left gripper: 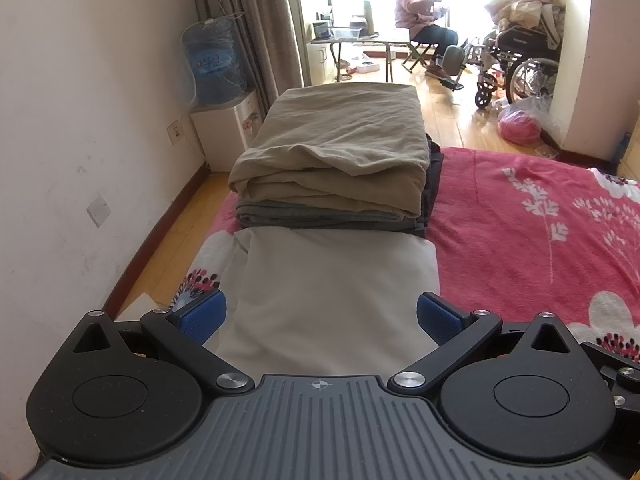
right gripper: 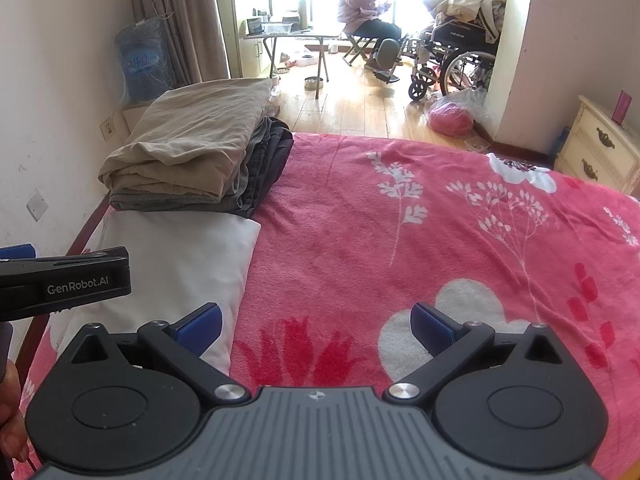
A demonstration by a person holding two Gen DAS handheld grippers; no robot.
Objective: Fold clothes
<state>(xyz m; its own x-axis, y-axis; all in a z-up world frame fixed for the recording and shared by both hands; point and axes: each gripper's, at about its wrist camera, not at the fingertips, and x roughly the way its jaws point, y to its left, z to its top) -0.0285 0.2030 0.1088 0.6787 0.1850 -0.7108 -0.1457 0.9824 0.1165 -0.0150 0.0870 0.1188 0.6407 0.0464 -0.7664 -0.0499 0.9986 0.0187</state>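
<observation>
The left tool (left gripper: 322, 316) is hovering with its blue pads spread wide and nothing between them, directly over a folded white cloth (left gripper: 320, 292) that is lying flat near the left edge of the bed. The right tool (right gripper: 316, 322) is likewise gaping wide and gripping nothing, hanging above the pink floral blanket (right gripper: 440, 220) just right of the white cloth (right gripper: 176, 256), with the left tool's black body showing at the left edge of its view. Just beyond the white cloth, touching its far edge, a stack of folded clothes (left gripper: 336, 160) is sitting, a beige piece on top of grey and dark ones. Farther off, a water dispenser (left gripper: 224, 120) is standing against the left wall, and a wheelchair (right gripper: 452, 56) is standing on the wooden floor.
</observation>
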